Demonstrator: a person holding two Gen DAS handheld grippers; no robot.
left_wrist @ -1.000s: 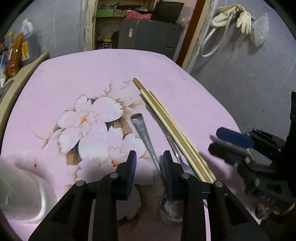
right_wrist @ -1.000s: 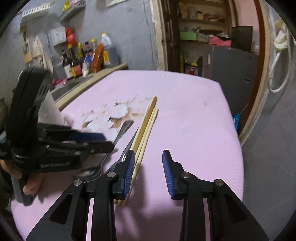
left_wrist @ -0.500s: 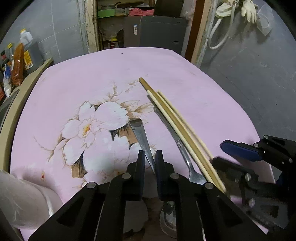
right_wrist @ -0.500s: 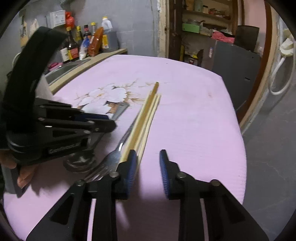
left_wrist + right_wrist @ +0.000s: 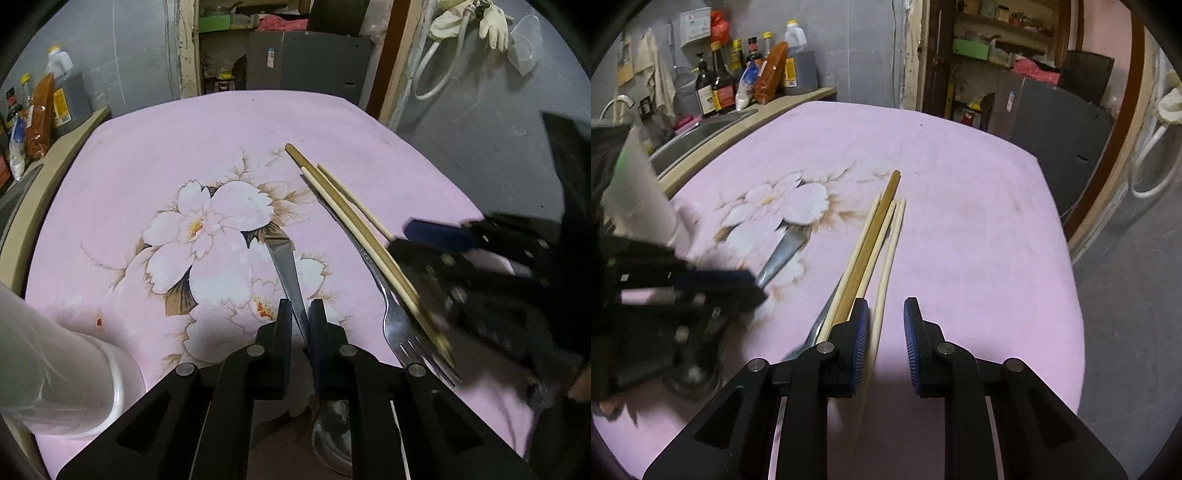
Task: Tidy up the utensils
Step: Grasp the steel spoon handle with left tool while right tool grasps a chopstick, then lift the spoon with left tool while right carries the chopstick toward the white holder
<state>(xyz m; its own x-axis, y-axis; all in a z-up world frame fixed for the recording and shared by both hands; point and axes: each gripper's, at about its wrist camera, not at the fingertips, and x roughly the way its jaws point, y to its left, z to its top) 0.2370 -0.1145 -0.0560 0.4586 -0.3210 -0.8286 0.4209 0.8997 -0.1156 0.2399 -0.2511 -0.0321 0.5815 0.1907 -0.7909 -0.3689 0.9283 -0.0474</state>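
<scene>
Step in hand: pickup of the spoon. The left gripper has its pads pressed onto the spoon handle, pinching it at about mid-length. The bowl lies under the gripper body, low in the left view; the flat handle end points away across the pink cloth. Whether the spoon has left the cloth cannot be told.

The right gripper is spread, with a clear gap between the pads. One pale chopstick runs into that gap, just beside the left pad. The rest of the chopsticks pass under or beside that pad. Nothing is gripped on this side.

Next move, as a judgement: lift the spoon straight up and carry it to the white cup at the near left, which is the likely holder. The grip is narrow on a thin, slick handle, so the spoon may pivot; a level, slow lift is advised. For the right side, the fingers need centring over the bundle before closing, or only one stick will be caught.

Obstructions: the fork lies touching the chopsticks, tines toward the near edge, and may be dragged along. The two grippers are close together over the utensils. Bottles stand well apart on the counter.
</scene>
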